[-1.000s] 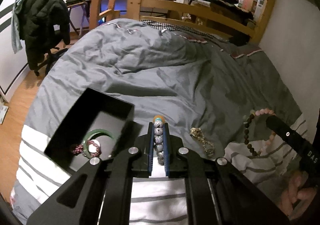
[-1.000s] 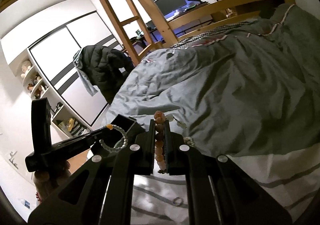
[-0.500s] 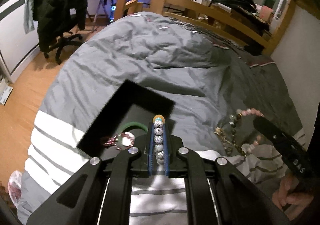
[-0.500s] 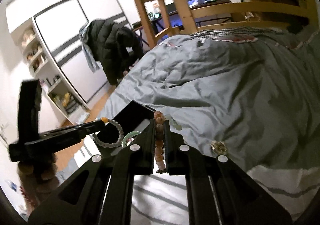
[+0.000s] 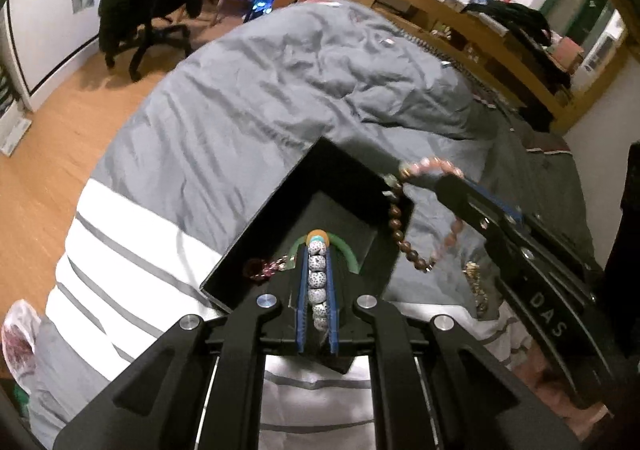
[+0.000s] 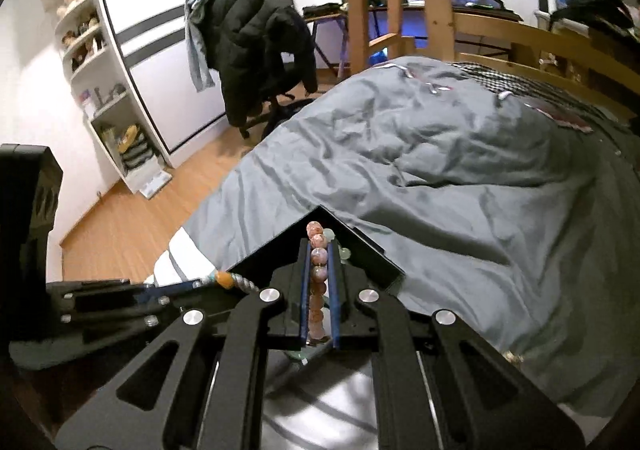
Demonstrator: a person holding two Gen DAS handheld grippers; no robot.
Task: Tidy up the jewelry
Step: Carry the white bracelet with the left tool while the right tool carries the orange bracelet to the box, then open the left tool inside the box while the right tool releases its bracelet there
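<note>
Just beyond the left claw [image 5: 318, 250], on the grey duvet [image 5: 248, 122] of the bed, sits an open black box [image 5: 280, 222]. Inside it lie a green bangle [image 5: 352, 254] and a dark red beaded piece [image 5: 260, 268], both partly hidden behind the claw's tips. The left claw is clamped on a speckled white bracelet [image 5: 318, 282] with an orange bead at its far end. To its right, the right claw [image 5: 460, 186] pinches a pink and brown bracelet [image 5: 400, 226] whose loop hangs against the box's right rim. A gold chain [image 5: 476, 286] lies on the duvet below it. White letters on the right claw read "DAS"
</note>
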